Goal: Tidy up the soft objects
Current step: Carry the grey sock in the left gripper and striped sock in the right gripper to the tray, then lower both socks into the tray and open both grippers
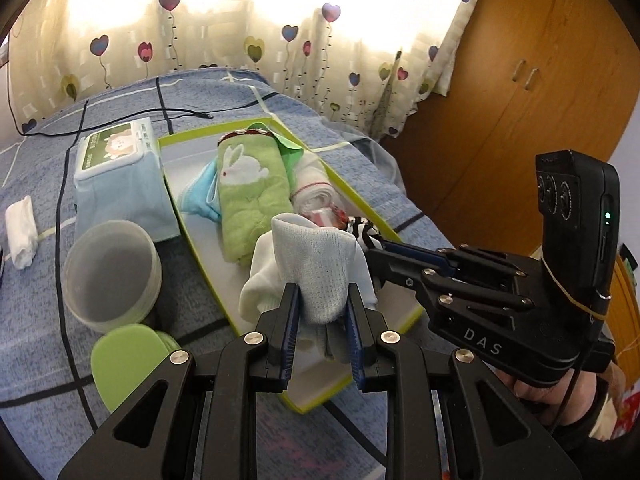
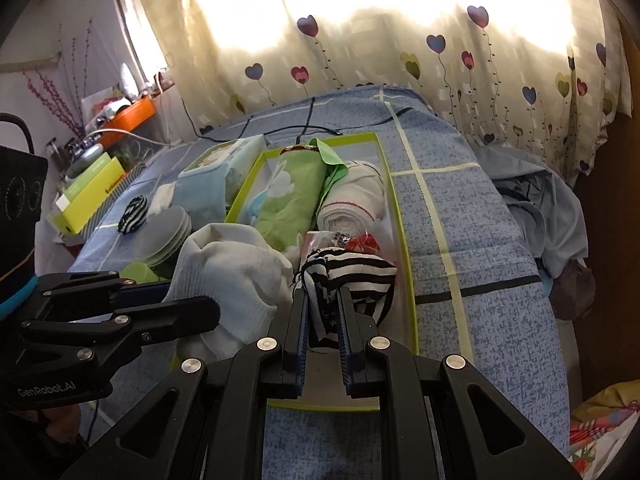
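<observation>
A white sock bundle (image 1: 316, 276) is clamped between the pads of the left gripper (image 1: 323, 316), above the near end of the green-rimmed box (image 1: 404, 236) on the blue bedspread (image 1: 36, 288). Just beside it, the right gripper (image 2: 323, 320) is closed on a black-and-white striped sock (image 2: 352, 276), over the same end of the box. Deeper in the box lie a green rabbit towel (image 1: 248, 196) and a rolled white cloth (image 2: 352, 204). Beyond the box's left edge sit a wipes pack (image 1: 116, 148) and a clear round container (image 1: 112, 272).
</observation>
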A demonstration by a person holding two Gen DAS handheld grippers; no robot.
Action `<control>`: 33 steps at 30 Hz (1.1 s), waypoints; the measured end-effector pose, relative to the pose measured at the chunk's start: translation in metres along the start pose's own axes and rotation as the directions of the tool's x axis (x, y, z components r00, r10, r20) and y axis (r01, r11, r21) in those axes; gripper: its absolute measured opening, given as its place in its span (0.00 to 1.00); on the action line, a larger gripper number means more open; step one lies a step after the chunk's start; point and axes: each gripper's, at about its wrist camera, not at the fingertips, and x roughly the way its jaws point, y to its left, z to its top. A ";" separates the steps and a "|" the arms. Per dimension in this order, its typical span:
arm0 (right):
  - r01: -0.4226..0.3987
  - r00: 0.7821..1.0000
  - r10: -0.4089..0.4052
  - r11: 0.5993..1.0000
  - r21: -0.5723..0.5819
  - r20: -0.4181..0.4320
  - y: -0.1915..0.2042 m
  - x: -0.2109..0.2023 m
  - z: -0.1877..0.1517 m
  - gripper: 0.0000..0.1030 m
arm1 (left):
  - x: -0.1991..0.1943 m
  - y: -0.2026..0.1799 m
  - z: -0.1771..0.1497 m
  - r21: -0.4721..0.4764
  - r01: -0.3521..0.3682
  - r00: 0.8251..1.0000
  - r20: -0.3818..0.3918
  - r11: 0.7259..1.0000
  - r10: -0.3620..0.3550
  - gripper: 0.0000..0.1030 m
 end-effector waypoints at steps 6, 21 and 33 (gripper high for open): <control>-0.019 1.000 0.019 1.000 -0.005 -0.008 -0.003 0.015 0.011 0.13 | 0.008 0.011 0.011 -0.026 -0.039 0.999 0.005 0.999 0.039 0.22; -0.049 0.999 0.049 0.999 -0.017 -0.017 -0.001 0.032 0.034 0.13 | 0.015 0.025 0.024 -0.046 -0.054 0.998 0.012 0.997 0.054 0.23; 0.005 0.999 -0.005 1.000 0.009 0.037 -0.003 -0.005 0.021 0.47 | -0.008 0.012 0.015 0.009 -0.012 0.998 0.063 1.000 0.012 0.35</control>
